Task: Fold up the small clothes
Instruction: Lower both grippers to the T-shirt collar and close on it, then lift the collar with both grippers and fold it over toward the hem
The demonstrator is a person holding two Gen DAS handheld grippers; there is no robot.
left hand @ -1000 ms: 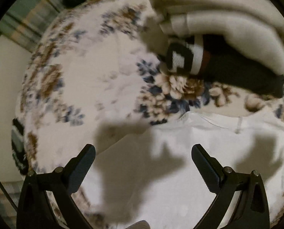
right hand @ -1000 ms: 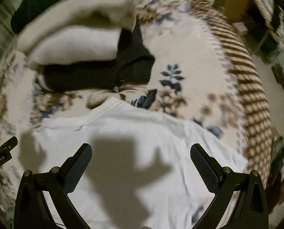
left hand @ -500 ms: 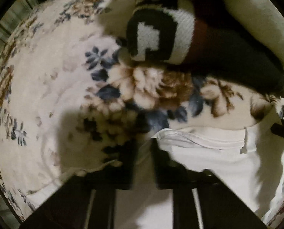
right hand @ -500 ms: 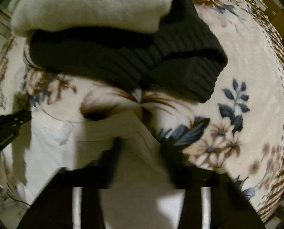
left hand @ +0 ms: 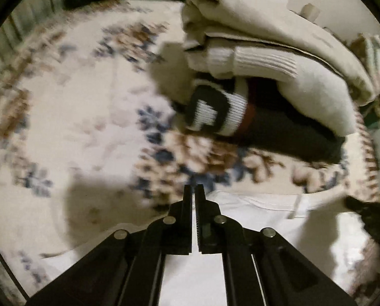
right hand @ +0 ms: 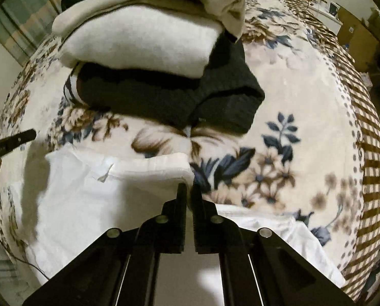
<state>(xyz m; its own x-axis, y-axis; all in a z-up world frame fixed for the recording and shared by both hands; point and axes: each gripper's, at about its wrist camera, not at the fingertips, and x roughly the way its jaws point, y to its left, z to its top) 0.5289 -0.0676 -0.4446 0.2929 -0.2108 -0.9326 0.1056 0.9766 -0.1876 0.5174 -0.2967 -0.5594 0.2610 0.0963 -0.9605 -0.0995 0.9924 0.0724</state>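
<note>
Both hand-held grippers are pinching the far hem of the white garment (right hand: 93,204) now: the left hand-held gripper (left hand: 193,188) is clamped tight on one corner of that edge, and the right hand-held gripper (right hand: 186,187), its jaws just having closed, is nipping the other corner, where the cloth is already bunching up. Holding the two corners like this is, I'd say, setting up a fold, so the edge travels straight and the cloth stays taut between the two grips. The garment is lying spread flat on the floral blanket (right hand: 292,102), close to the camera, with the left tool poking in at the edge of the right view. Just beyond it, a pile of folded clothes (right hand: 149,51) is sitting on the same blanket, cream knits on top of a dark one, looking like finished work parked out of the way. Past the blanket's checked border, boxes and clutter are showing in a dim room.
</note>
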